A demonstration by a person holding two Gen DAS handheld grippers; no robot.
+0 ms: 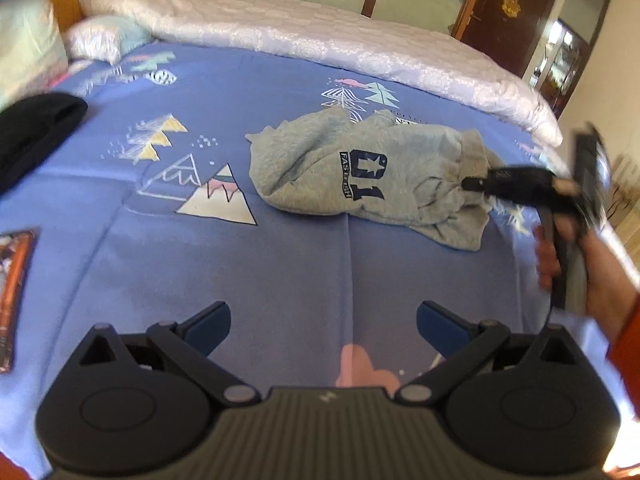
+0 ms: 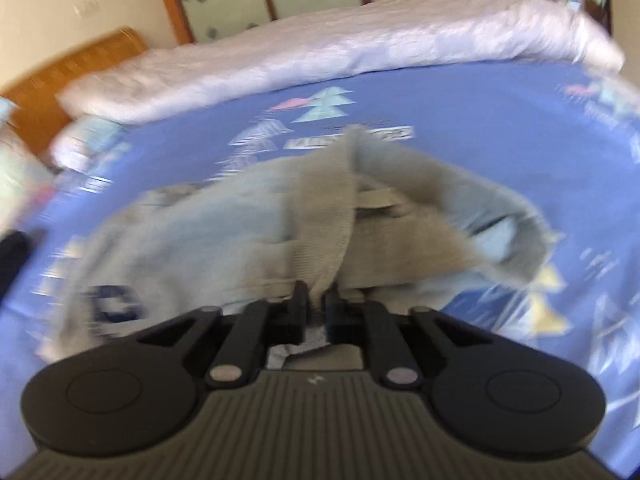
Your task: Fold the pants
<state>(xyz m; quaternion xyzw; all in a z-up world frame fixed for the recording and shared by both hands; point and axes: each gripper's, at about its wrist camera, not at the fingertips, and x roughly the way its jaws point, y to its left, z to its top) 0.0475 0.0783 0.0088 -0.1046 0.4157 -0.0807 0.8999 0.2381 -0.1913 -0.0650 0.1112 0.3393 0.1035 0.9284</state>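
Note:
Grey pants [image 1: 360, 176] with a dark "01" print lie crumpled on the blue bedsheet [image 1: 280, 272]. My left gripper [image 1: 323, 322] is open and empty, hovering over bare sheet in front of the pants. My right gripper [image 1: 468, 184] is shut on the right end of the pants. In the right wrist view the right gripper [image 2: 316, 300] pinches a fold of the grey pants [image 2: 280, 232], which spread away from it, blurred by motion.
A white quilt [image 1: 320, 40] runs along the far side of the bed. A black garment [image 1: 32, 140] lies at the left. A pillow [image 1: 104, 36] sits at the back left. An orange-edged object [image 1: 12, 292] lies at the left edge.

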